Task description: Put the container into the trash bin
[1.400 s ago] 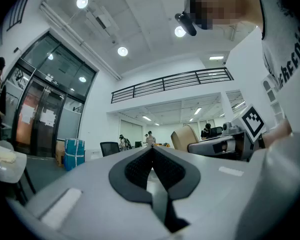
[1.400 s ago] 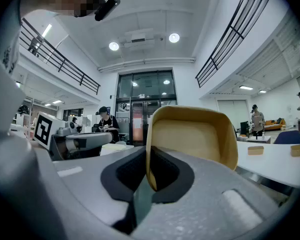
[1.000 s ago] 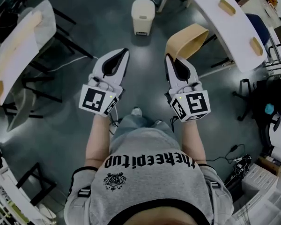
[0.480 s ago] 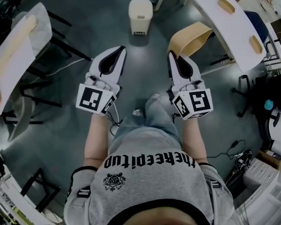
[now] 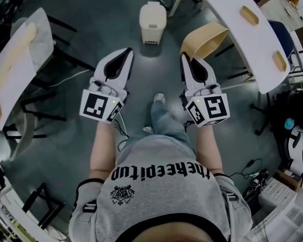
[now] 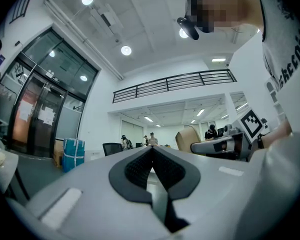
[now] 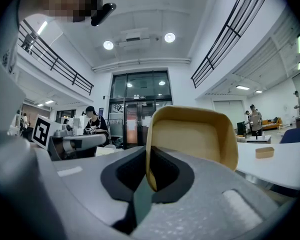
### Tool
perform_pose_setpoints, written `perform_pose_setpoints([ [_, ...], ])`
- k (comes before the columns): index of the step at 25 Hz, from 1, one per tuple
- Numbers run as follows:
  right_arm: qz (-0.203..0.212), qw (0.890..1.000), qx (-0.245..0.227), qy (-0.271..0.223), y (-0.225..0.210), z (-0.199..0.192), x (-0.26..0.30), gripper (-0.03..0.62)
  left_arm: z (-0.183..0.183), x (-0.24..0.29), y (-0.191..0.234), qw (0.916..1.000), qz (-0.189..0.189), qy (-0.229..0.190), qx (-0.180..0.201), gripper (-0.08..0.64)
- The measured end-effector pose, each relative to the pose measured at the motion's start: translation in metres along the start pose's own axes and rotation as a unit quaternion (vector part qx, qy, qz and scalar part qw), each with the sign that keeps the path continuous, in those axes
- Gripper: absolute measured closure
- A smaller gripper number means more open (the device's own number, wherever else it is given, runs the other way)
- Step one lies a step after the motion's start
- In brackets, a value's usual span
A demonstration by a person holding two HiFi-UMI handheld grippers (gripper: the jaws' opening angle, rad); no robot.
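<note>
Container [image 5: 204, 40], a tan tray, is pinched by one rim in the right gripper [image 5: 183, 59] and carried out ahead of the body, evidently so it can be dropped into the bin [image 5: 152, 15], which stands on the floor farther ahead and well apart from it. Beside it the left gripper [image 5: 129, 52] is clenched on nothing and appears idle. Only the right gripper view shows the rim wedged between the pads [image 7: 162, 170], while only the head view shows the bin and the gap to it.
</note>
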State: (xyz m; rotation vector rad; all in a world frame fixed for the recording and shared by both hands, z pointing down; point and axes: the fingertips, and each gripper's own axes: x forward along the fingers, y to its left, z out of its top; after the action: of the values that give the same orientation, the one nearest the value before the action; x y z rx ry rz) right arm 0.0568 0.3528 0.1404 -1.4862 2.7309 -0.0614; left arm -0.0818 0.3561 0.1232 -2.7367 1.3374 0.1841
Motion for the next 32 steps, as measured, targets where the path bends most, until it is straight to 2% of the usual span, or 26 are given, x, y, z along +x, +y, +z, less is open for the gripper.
perform_pose_setpoints([
  [14, 0.042, 0.999, -0.006, 0.000, -0.100, 0.016, 0.099, 0.580, -0.005, 0.121, 0.053, 0.9992, 0.038, -0.012, 0.004, 0.541],
  [17, 0.048, 0.999, -0.006, 0.000, -0.116, 0.017, 0.108, 0.580, -0.004, 0.141, 0.055, 0.9990, 0.039, -0.020, 0.007, 0.541],
  [22, 0.052, 0.999, 0.003, 0.001, -0.133, 0.012, 0.118, 0.580, -0.013, 0.160, 0.055, 0.9993, 0.036, -0.002, 0.014, 0.541],
  [32, 0.036, 0.999, 0.016, -0.002, -0.158, 0.011, 0.148, 0.580, -0.016, 0.191, 0.079, 0.9996, 0.024, -0.002, 0.013, 0.541],
])
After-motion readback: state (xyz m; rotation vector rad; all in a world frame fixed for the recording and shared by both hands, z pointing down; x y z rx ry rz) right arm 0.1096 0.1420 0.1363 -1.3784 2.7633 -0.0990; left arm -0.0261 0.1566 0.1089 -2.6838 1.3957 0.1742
